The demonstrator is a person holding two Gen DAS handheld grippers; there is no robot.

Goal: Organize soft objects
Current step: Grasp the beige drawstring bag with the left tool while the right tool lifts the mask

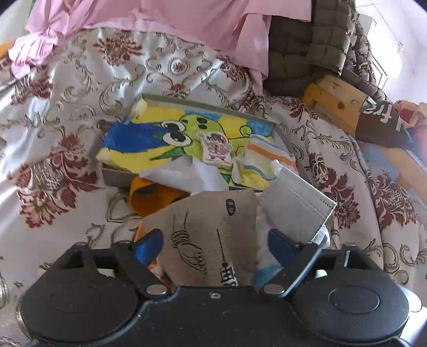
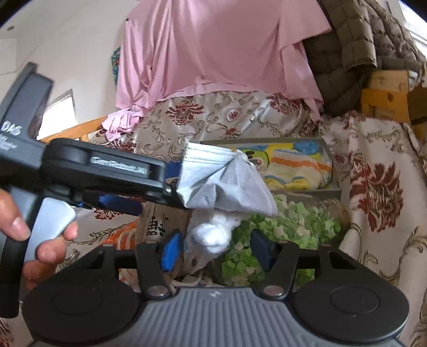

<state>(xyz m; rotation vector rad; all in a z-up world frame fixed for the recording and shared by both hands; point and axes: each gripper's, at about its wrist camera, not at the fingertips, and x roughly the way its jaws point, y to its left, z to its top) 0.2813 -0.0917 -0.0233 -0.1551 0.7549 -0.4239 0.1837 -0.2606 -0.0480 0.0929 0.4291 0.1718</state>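
Observation:
My left gripper stands open over a beige pouch with black drawings, which lies between its fingers without being pinched. A grey face mask lies just to its right. Behind them a grey tray holds a yellow and blue cartoon towel, a striped cloth and a small figure. In the right wrist view my right gripper is open around a white knotted cloth that hangs under the grey mask. Its pads are not touching the knot. The left gripper reaches in from the left.
A jar of green and white cubes lies under the mask. The floral bedspread carries a pink garment and a brown quilted jacket at the back. A wooden bed frame is at the right. A hand grips the left gripper's handle.

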